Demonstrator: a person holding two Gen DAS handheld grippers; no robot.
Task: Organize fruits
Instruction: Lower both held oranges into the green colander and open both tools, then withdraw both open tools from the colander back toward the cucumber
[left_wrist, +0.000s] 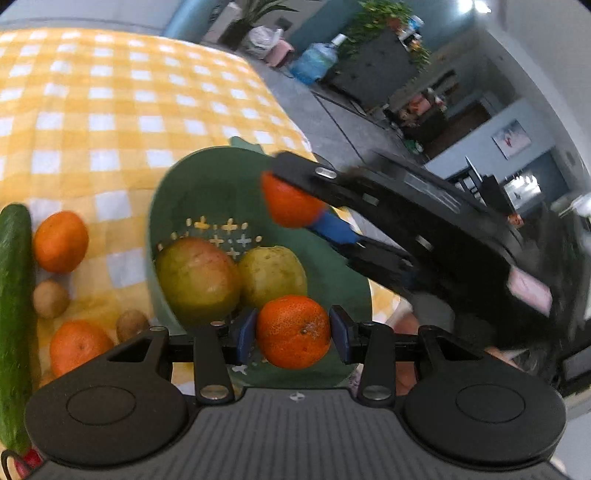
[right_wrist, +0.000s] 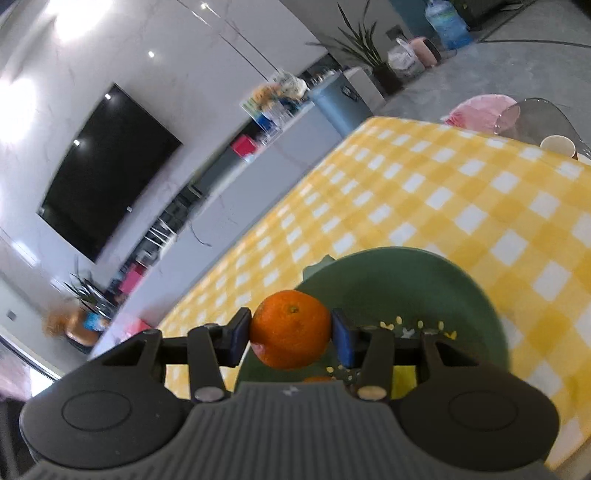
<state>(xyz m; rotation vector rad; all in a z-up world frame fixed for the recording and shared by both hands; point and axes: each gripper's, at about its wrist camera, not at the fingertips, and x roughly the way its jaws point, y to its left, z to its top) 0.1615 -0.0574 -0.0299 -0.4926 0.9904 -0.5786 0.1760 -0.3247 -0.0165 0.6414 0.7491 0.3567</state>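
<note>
A green colander bowl (left_wrist: 166, 206) stands on the yellow checked tablecloth, holding a mango (left_wrist: 197, 277) and a pale yellow-green fruit (left_wrist: 271, 275). My left gripper (left_wrist: 293, 334) is shut on a tangerine (left_wrist: 293, 330) over the bowl's near rim. My right gripper (right_wrist: 291, 334) is shut on another tangerine (right_wrist: 290, 328) above the same bowl (right_wrist: 406, 284); it also shows in the left wrist view (left_wrist: 291, 205), coming in from the right over the bowl.
Left of the bowl lie a cucumber (left_wrist: 14, 314), two tangerines (left_wrist: 61, 240) (left_wrist: 79, 347) and two kiwis (left_wrist: 50, 299) (left_wrist: 131, 325). A paper cup (right_wrist: 557, 146) and a pink bowl (right_wrist: 480, 109) stand by the table's far edge.
</note>
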